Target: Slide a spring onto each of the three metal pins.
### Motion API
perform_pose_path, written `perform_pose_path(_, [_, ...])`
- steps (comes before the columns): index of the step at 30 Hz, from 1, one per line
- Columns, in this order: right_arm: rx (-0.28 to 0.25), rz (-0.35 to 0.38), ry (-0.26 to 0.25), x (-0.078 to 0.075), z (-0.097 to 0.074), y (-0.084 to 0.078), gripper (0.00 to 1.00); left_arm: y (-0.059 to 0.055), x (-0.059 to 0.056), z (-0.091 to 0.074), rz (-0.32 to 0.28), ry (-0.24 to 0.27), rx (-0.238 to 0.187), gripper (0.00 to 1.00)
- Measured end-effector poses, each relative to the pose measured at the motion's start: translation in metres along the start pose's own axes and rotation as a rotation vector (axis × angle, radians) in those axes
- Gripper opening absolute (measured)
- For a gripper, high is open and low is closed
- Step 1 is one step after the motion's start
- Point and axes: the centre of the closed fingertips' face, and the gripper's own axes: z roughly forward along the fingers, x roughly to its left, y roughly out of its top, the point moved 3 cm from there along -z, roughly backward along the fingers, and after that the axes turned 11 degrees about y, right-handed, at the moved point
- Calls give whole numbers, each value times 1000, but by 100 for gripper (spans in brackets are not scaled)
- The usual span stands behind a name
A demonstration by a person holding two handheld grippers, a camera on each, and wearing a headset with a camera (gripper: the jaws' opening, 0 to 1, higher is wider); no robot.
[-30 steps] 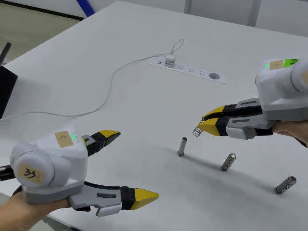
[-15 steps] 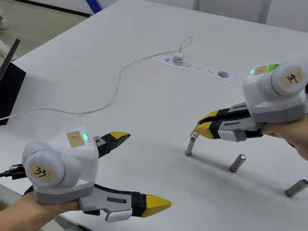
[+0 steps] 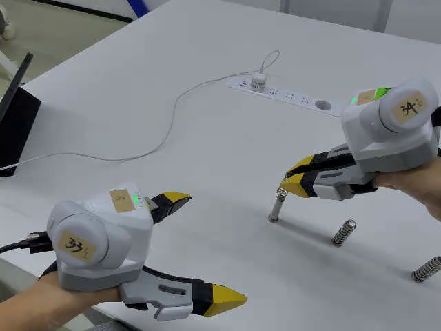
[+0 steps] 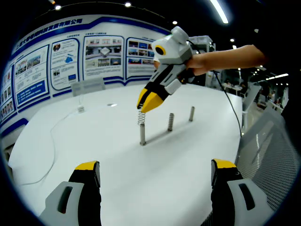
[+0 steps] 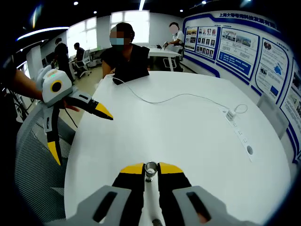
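A bare metal pin [image 3: 275,209] stands on the white table [image 3: 207,138]. My right gripper [image 3: 290,184] is shut on a small spring [image 3: 280,193], which sits over the top of that pin. The left gripper view shows the spring [image 4: 140,117] hanging from the right gripper's yellow tips [image 4: 146,101] onto the pin [image 4: 142,134]. In the right gripper view, the spring's end [image 5: 151,167] lies between the shut jaws. Two more pins [image 3: 342,232] [image 3: 426,268] to the right each carry a spring. My left gripper [image 3: 205,249] is held open near the table's front edge, with nothing between its fingers.
A white power strip [image 3: 284,96] with a plug and a long white cable [image 3: 172,114] lies at the back. A dark flat object [image 3: 15,117] stands off the table's left side. People [image 5: 124,56] and chairs are beyond the far edge.
My right gripper has moved the spring down and left, from beside the pin to over its top. The left gripper has kept its open pose. The head camera has shifted.
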Motion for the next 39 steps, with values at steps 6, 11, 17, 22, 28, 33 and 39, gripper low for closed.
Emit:
perform_pose_path(6, [38, -23, 2, 2, 2, -3, 11, 0, 1, 0, 0, 3, 2, 100])
perform_pose_path(11, [54, -7, 9, -1, 10, -7, 11, -1, 1, -1, 3, 8, 5, 100])
perform_pose_path(17, [85, 20, 26, -3, 22, -16, 11, -1, 0, -1, -3, -5, 5, 100])
perform_pose_path(22, [113, 34, 31, -7, 29, -24, 11, -3, -2, 0, 5, -13, 18, 100])
perform_pose_path(28, [122, 61, 36, -9, 38, -31, 11, -2, -3, -1, 6, -17, 13, 99])
perform_pose_path(33, [130, 66, 32, -8, 40, -34, 11, -2, -2, -1, -3, -13, 11, 99])
perform_pose_path(39, [139, 60, 20, -7, 42, -36, 11, -2, -3, -1, 4, -17, 14, 99])
